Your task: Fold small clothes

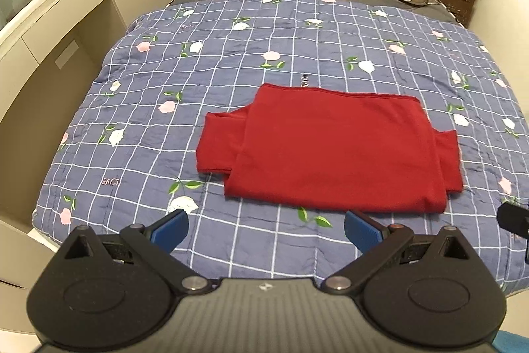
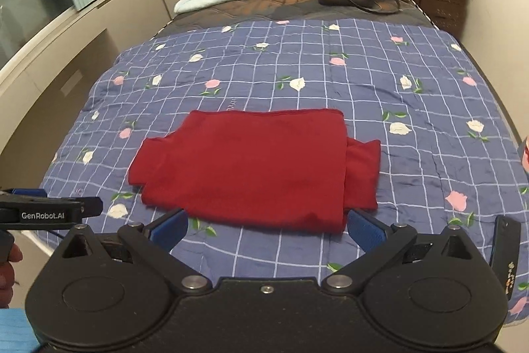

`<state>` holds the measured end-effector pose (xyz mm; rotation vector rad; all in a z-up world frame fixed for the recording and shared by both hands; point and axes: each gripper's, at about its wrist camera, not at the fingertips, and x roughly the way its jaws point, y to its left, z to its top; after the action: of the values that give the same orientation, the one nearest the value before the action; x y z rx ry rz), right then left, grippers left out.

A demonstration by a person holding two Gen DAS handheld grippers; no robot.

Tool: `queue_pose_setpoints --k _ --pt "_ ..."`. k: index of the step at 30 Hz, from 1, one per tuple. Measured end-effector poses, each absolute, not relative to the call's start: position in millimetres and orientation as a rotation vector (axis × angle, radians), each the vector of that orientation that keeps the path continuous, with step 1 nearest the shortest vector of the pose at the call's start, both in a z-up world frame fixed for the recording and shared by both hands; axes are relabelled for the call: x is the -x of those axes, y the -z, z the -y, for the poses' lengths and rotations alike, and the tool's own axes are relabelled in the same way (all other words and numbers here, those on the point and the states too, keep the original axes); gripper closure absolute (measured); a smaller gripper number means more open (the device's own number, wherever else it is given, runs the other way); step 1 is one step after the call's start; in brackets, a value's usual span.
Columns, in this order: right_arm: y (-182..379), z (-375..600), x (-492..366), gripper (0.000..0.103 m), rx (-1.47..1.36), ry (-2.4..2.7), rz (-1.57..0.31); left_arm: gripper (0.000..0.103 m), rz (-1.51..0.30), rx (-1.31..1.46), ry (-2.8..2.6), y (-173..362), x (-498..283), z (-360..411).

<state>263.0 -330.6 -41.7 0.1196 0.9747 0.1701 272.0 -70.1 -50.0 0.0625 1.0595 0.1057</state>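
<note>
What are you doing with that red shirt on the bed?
A person is folding small clothes with a grabbing tool in each hand. The red shirt lies flat on the blue flowered quilt, already folded partway, with a sleeve sticking out at each side. Neither tool is holding it now. The left tool and the right tool are both open, just in front of the shirt's near edge.

We are reading "GenRobot.AI" on the left gripper (image 2: 49, 214); "LOVE", printed upside down, on the quilt (image 1: 304, 81).
</note>
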Motion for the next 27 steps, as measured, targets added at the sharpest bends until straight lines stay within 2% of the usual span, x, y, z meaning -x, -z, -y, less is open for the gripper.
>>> queue_pose_setpoints --k 15,27 --pt "36.3 332.8 -250.4 0.001 -0.082 -0.128 -0.992 0.001 -1.083 -0.029 -0.098 49.2 -255.0 72.5" --pt "30.2 298.8 -288.3 0.001 -0.051 -0.146 -1.042 0.001 -1.14 -0.009 -0.13 59.0 -285.7 49.2"
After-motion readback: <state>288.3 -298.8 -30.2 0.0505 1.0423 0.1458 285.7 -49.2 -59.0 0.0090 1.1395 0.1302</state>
